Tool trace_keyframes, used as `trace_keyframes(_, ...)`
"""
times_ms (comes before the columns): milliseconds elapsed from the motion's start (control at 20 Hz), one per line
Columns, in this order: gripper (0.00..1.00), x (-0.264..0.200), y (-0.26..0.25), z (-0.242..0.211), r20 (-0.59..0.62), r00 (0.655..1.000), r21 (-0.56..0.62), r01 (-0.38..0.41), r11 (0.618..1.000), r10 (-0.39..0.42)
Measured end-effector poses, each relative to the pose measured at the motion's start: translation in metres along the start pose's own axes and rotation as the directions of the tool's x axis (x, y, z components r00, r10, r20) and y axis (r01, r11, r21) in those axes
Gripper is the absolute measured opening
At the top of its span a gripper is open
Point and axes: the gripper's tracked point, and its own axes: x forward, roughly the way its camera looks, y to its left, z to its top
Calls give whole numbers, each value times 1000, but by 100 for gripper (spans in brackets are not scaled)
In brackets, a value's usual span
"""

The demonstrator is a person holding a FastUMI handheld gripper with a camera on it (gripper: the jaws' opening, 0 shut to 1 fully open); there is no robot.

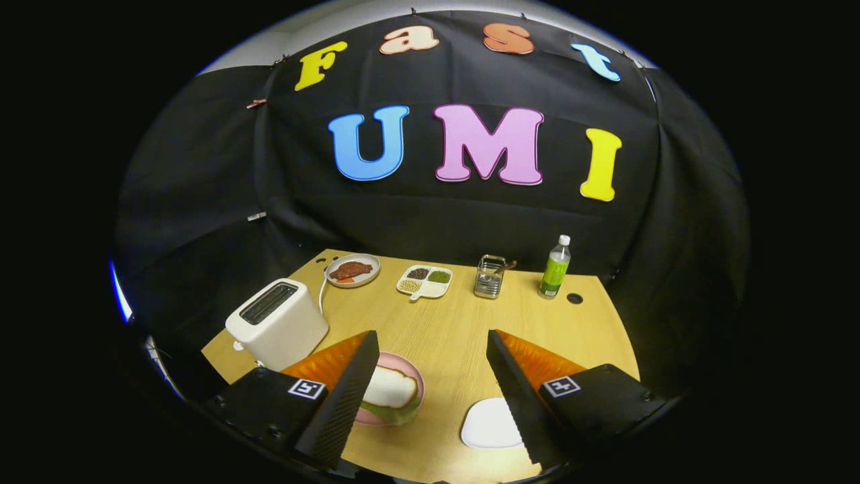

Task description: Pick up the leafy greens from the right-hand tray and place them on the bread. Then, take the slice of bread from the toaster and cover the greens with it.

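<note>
My gripper [433,349] is open, held above the wooden table with nothing between its fingers. Beside the left finger [346,396] sits a pink plate [415,376] carrying a slice of bread [391,388] with leafy greens [393,411] sticking out from under it. A white tray [489,425] lies next to the right finger [514,393], with nothing on the part I can see. The white toaster [277,324] stands left of the plate, beyond the left finger; its slots look dark.
Along the table's far side stand a plate of meat [352,270], a white divided dish of grains [424,280], a small metal rack [490,276] and a green bottle [555,267]. The table's right edge curves near a cable hole [574,298].
</note>
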Motion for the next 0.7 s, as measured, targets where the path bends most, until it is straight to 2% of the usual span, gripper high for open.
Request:
trace_keyframes(300,100,-31,-19,5,69,998,-24,5,1000,-3)
trace_keyframes(700,100,-41,-32,-13,43,999,-26,-2,1000,3)
